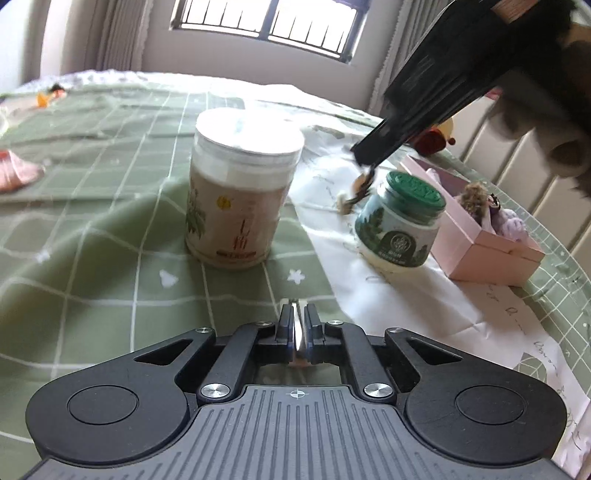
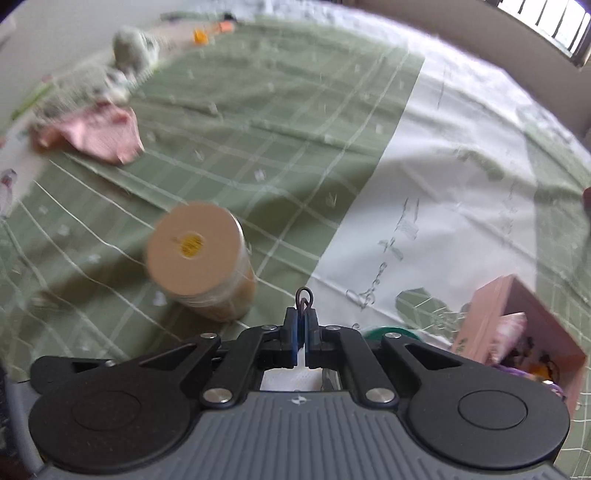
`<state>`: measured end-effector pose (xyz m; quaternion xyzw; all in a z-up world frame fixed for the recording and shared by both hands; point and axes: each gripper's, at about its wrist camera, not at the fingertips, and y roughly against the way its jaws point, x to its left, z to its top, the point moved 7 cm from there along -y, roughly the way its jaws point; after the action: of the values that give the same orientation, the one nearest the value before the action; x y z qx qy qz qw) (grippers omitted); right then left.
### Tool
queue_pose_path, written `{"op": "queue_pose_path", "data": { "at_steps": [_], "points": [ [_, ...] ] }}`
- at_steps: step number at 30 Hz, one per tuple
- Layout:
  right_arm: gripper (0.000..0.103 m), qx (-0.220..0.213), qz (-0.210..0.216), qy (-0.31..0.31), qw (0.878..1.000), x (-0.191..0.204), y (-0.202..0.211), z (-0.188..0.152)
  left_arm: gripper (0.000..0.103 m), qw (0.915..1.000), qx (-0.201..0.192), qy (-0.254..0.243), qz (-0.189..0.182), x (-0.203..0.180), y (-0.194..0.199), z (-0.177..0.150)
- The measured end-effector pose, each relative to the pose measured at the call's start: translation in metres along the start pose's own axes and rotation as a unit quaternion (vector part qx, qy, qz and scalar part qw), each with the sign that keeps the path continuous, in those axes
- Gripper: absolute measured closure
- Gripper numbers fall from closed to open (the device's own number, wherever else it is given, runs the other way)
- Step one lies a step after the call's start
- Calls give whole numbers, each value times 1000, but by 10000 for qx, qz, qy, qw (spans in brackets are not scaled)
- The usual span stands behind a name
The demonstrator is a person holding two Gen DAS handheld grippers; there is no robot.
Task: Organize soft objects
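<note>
1. Here, the left gripper (image 1: 299,314): jaws pressed together with nothing between them, hovering low over the green checked bedspread (image 1: 92,229).
2. Right gripper (image 2: 301,317): jaws pinched shut on a small metal ring (image 2: 304,295), which pokes out above the fingertips. In the left wrist view this gripper (image 1: 364,166) reaches in from the upper right, with a small fuzzy keychain charm (image 1: 356,192) dangling below its tip, above the bed between the two jars; blur hides its details.
3. Tall jar (image 1: 240,192) with a white lid and beige label: upright on the green cloth, left of the small jar.
4. Small jar (image 1: 400,221) with a dark green lid: upright on the white printed part of the sheet (image 1: 406,295), just beside the pink box.
5. Pink box (image 1: 480,240): open, on the right; a brown fluffy charm (image 1: 474,199) and a lilac plush piece (image 1: 511,225) sit inside.
6. Pink cloth (image 2: 99,136): crumpled, well apart at the far left of the bed.
7. Window (image 1: 266,22): barred, behind the bed.
</note>
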<state>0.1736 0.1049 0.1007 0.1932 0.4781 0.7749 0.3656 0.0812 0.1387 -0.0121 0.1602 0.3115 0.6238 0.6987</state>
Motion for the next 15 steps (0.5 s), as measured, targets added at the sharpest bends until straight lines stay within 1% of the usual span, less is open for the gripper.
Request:
{"op": "queue_pose_path", "data": {
  "at_steps": [5, 7, 9, 10, 12, 14, 15],
  "points": [
    [100, -503, 118, -147, 9986, -7, 53, -4, 95, 9988, -295, -369, 160, -19, 25, 25],
    [100, -601, 154, -201, 9979, -10, 65, -10, 95, 9979, -392, -457, 234, -25, 32, 32],
    [100, -649, 246, -245, 9973, -9, 72, -19, 95, 9977, -375, -476, 302, -27, 34, 33],
    [100, -660, 300, -267, 9970, -8, 73, -24, 95, 9981, -373, -406, 263, -27, 34, 33],
    [100, -673, 421, -339, 9963, -6, 72, -34, 94, 9996, -263, -67, 44, -21, 30, 29],
    [100, -642, 598, -443, 9952, -2, 64, -44, 93, 9995, 86, 297, -90, -14, 19, 20],
    [100, -603, 686, -510, 9945, -1, 58, -49, 93, 9990, 207, 381, -123, -11, 14, 15]
  ]
}}
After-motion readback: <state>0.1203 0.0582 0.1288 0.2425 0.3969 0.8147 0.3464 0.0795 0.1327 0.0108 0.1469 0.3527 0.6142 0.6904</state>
